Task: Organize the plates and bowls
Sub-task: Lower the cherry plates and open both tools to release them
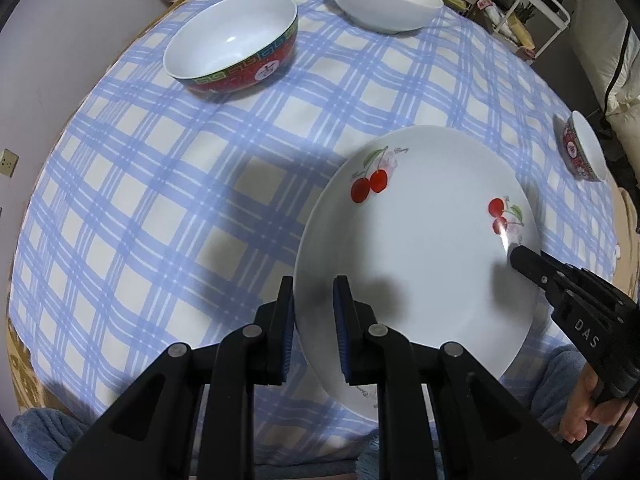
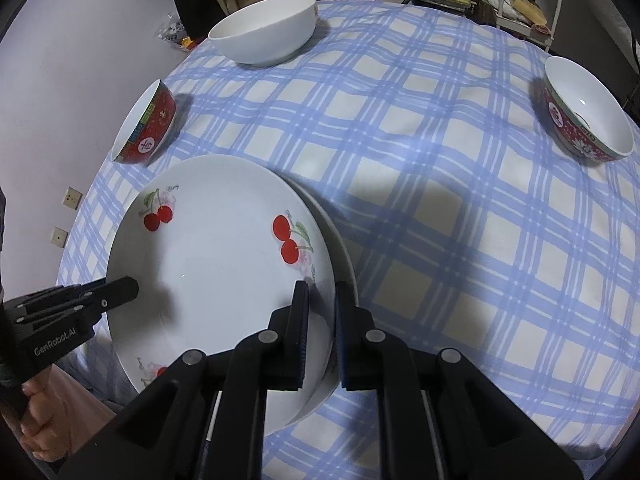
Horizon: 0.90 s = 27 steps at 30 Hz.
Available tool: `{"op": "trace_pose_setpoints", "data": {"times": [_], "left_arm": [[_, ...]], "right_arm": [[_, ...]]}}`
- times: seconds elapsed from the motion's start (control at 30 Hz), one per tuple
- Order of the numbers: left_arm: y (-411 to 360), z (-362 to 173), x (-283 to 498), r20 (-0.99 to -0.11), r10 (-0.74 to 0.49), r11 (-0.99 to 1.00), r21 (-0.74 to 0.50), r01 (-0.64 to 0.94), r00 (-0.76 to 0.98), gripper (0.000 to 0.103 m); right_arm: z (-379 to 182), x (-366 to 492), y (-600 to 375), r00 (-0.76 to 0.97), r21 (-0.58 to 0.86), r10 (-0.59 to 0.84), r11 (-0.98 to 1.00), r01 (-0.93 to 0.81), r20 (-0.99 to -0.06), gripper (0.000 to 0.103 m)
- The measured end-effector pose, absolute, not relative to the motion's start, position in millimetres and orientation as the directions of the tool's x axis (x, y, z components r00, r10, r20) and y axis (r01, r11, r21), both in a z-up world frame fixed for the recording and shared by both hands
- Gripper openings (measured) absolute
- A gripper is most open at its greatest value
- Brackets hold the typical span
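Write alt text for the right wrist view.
The right claw straddles the rim of a cherry-print plate stacked on another plate, while the left claw grips the opposite rim. Three bowls sit farther back on the blue checked tablecloth.

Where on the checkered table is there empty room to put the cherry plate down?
The biggest bare patch is mid-table, bordered by the white bowl, the small red bowl and the cherry plate. Another lies left of the plate, below the big red bowl. It is crowded at the near edge, where the left gripper and right gripper straddle the plate's rim.
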<state>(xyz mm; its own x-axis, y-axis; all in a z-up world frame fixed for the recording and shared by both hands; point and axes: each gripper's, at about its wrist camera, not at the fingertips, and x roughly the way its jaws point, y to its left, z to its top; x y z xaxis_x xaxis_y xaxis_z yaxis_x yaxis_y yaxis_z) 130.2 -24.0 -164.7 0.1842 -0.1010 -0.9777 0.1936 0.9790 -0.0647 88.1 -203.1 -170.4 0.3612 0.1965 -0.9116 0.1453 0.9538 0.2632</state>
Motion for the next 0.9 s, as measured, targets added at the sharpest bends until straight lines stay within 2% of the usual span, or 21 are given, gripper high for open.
{"op": "trace_pose_setpoints", "data": {"times": [0.6,0.77,0.9], "left_arm": [[-31.5,-174.1,131.4,-0.987,-0.057,0.980,-0.027,0.198,0.150,0.019],[-31.8,-172.0,126.9,-0.985,-0.044,0.978,-0.009,0.207,0.164,0.020],[-30.6,-173.0,124.5,-0.987,-0.035,0.978,-0.002,0.207,0.156,0.021]], "right_arm": [[-160.7,79.4,-194.9,0.434,0.182,0.102,0.972,0.147,-0.895,0.013],[-159.4,76.5,-194.5,0.432,0.122,0.045,0.981,0.151,-0.901,0.016],[-163.0,76.8,-197.3,0.422,0.141,0.063,0.978,0.155,-0.904,0.016]]}}
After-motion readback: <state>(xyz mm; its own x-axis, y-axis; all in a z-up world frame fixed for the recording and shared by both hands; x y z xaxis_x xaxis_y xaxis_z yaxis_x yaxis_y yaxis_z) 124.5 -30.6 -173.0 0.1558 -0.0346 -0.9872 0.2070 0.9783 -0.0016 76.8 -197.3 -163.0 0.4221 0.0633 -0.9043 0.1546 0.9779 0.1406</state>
